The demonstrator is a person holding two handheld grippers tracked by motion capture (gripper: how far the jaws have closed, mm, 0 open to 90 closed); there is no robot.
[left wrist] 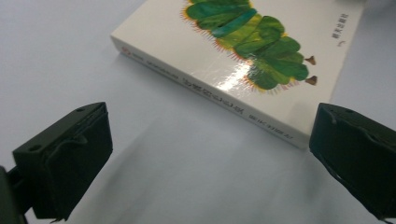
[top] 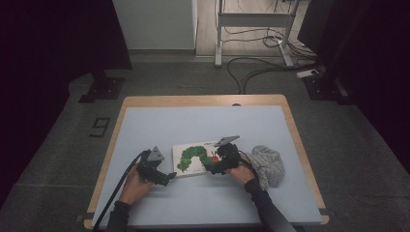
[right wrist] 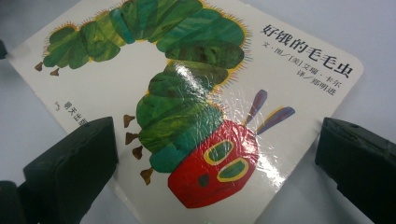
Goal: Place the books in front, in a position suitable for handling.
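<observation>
Book: board book [top: 195,158] with a glossy white cover, rounded corners and a green caterpillar with a red face; it lies flat near the middle of the table, a little toward the near edge.
Book spine: thick white spine [left wrist: 210,95] with small printed characters, facing the left gripper.
Left gripper: left gripper [top: 165,178] has its jaws spread wide, holding nothing; in the left gripper view the black padded jaws stand far apart over bare tabletop, the right one just beside the book's near corner, whether touching cannot be told.
Right gripper: right gripper [top: 216,168] is also wide open and empty; in the right gripper view its jaws straddle the caterpillar's red head [right wrist: 218,164], hovering at the book's right end.
Hands: left hand [top: 134,187] and right hand [top: 241,172] each grip a tool, dark sleeves coming from the near edge.
Table: pale blue matte top [top: 193,125] with a wooden rim.
Cloth: grey knitted, ribbed bundle [top: 268,164] lies toward the right edge, just beside the right hand.
</observation>
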